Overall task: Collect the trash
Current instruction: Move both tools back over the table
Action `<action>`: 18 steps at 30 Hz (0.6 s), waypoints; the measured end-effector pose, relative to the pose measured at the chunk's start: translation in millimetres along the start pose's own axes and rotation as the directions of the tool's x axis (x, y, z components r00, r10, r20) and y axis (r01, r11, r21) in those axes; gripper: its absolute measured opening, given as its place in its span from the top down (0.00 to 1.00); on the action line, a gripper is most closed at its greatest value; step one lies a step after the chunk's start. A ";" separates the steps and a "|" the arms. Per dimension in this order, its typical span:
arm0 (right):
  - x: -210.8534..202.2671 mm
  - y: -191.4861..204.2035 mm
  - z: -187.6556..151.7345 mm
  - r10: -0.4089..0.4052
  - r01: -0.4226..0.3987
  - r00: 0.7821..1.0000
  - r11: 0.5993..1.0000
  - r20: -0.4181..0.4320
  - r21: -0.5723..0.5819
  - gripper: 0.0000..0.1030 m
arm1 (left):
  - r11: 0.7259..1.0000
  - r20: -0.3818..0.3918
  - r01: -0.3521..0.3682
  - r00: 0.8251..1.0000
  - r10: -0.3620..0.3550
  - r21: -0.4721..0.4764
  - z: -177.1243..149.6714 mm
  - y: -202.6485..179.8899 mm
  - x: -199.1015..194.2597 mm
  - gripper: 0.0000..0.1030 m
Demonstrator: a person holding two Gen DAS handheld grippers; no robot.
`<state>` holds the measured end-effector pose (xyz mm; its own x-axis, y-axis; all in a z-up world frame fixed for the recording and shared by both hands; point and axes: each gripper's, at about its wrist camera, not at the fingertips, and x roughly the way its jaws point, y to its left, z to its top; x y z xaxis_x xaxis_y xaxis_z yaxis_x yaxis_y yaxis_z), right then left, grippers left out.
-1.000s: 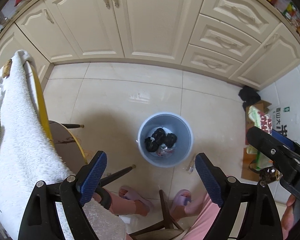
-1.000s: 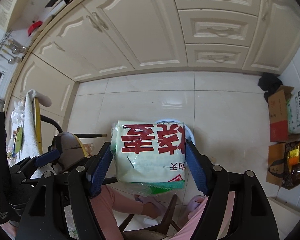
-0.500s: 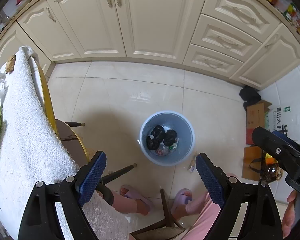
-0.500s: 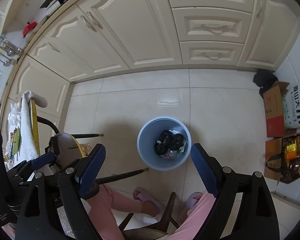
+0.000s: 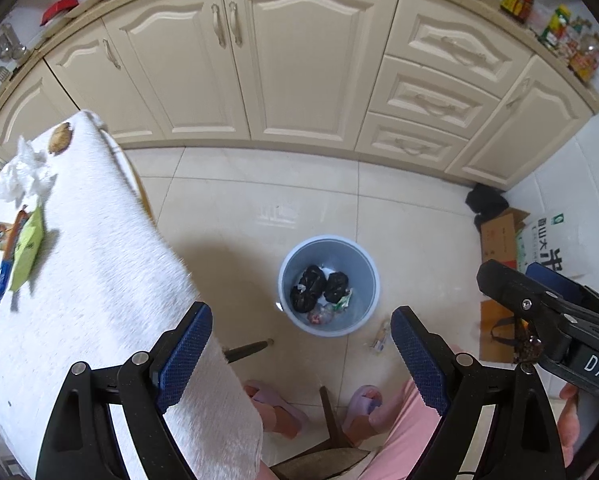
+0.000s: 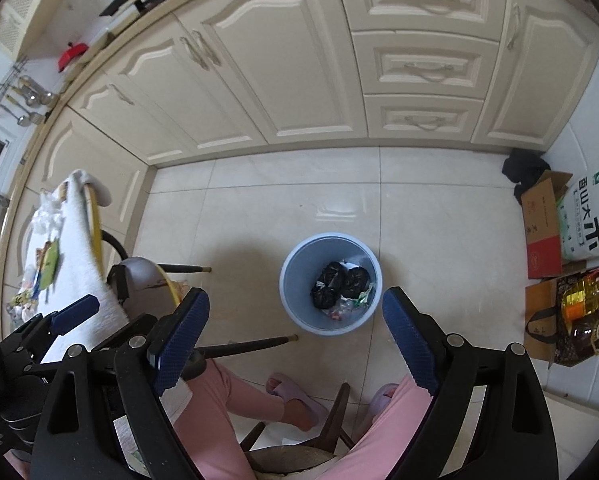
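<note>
I am holding the left gripper (image 5: 299,344) and the right gripper (image 6: 295,330) gaping wide with nothing between the pads, the right jaws having just been opening. The blue bin (image 6: 299,256), at 12 o'clock from both, is holding 2 black bags (image 6: 339,282). Only the left view is showing the crumpled tissue (image 5: 21,174) and green packet (image 5: 27,252) on the towel-covered table (image 5: 111,280) at 9 o'clock; only the right view is showing the oil bottle (image 6: 587,294).

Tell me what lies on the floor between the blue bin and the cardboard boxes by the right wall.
Only bare tile lies between the blue bin and the cardboard boxes; the right wrist view shows it.
</note>
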<state>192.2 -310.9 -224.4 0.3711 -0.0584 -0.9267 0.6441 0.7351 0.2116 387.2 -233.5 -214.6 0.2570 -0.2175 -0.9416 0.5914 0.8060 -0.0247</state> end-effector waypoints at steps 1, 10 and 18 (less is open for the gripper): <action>-6.9 4.4 -3.1 0.001 -0.001 1.000 1.000 0.013 -0.009 0.13 | 1.000 0.009 0.003 1.000 -0.003 -0.003 -4.5 1.6 -6.5 0.14; -42.5 44.1 -27.5 0.011 -0.004 0.997 0.996 0.080 -0.091 0.12 | 0.999 0.121 0.000 0.993 0.006 -0.053 -62.6 37.1 -75.2 0.14; -56.3 92.6 -51.2 0.032 -0.012 0.994 0.984 0.108 -0.177 0.11 | 0.992 0.175 -0.015 0.984 0.037 -0.126 -121.5 80.3 -123.2 0.14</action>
<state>196.8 -204.9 -168.6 0.4612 -0.1073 -0.8808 0.5105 0.8440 0.1645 310.1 -75.1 -141.3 0.4087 -0.2805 -0.8685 0.4865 0.8721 -0.0527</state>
